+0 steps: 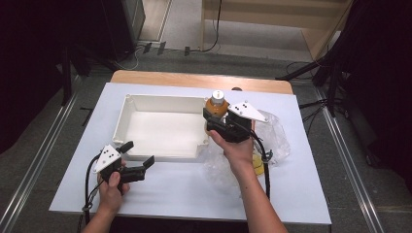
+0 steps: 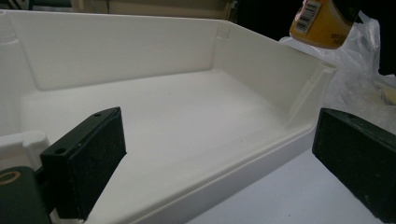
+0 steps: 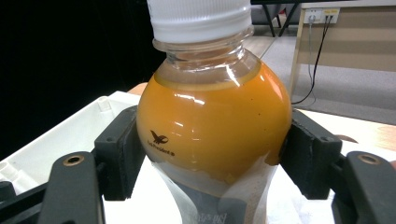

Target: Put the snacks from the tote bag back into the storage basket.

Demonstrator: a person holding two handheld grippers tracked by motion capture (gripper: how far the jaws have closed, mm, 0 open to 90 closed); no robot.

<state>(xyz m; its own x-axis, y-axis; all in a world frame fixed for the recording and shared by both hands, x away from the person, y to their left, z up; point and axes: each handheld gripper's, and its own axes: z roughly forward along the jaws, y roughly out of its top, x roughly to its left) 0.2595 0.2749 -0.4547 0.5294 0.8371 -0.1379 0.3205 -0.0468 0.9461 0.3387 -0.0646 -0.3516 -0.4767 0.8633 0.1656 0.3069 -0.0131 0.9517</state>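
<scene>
Lowering the bottle into the wide, shallow white plastic bin [image 1: 160, 127] is the step in hand, as I judge it, and it goes best slow and straight. That bin sits on the pale blue table sheet [image 1: 194, 194], its right wall just below and to the left of the right gripper [image 1: 219, 127], its near rim directly ahead of the left gripper [image 1: 140, 156]. Behind and right of the right gripper's fingers [image 3: 306, 156] lies a crumpled clear plastic bag [image 1: 274, 138]. The small round clear bottle of orange juice with a white cap [image 3: 212, 126] stands upright between those fingers, both pads pressed on its bulging sides, held above the bin's right edge. The jaws stand wide because the bottle is wide. Keep it upright, clear the wall before descending, and release only once the base rests flat. The left gripper's fingers [image 2: 95, 158] are spread well apart with nothing between them; it could steady the bin's rim.
</scene>
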